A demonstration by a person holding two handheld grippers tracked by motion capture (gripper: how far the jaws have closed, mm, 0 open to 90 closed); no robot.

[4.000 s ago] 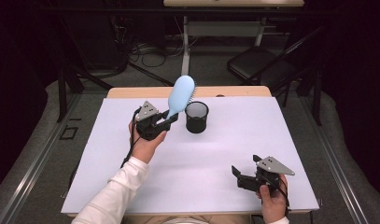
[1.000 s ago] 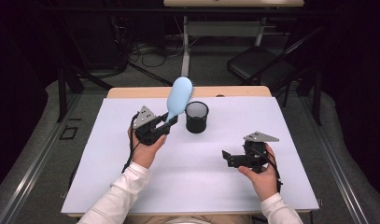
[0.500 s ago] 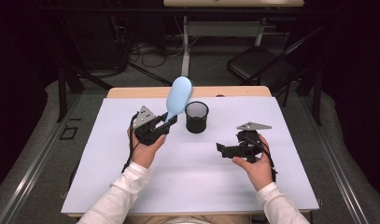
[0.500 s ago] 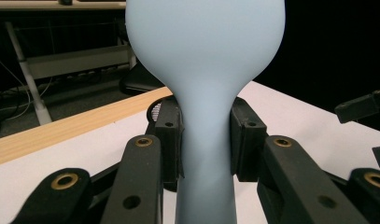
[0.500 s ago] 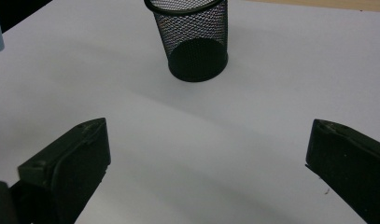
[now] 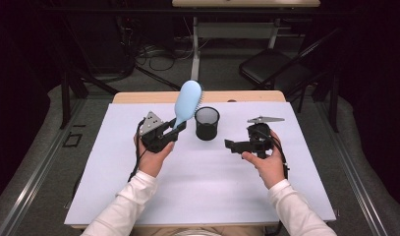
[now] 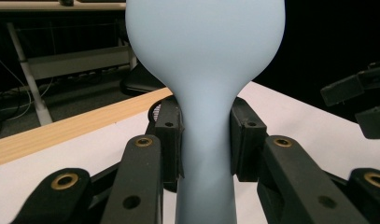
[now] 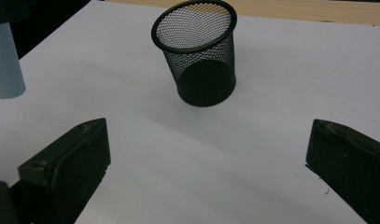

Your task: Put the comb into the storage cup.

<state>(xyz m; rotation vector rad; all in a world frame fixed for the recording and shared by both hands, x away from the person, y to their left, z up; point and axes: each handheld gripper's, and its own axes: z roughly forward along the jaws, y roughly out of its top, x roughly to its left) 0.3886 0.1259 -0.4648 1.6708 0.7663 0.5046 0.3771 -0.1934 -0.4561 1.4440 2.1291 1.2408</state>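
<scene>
White sleeves (image 6: 124,206); black grippers with brass-ringed screws.

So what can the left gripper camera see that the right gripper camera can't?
Left gripper view: the left gripper shut on the blue hairbrush's handle, seen close.
Right gripper view: the black mesh cup, standing upright and empty, framed by the open right gripper.
Both: the white table cover, the wooden table edge, and some of the hairbrush.

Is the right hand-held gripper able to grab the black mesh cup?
Probably yes: the right hand-held gripper is open, aimed at the mesh cup, with only bare white table between.
</scene>
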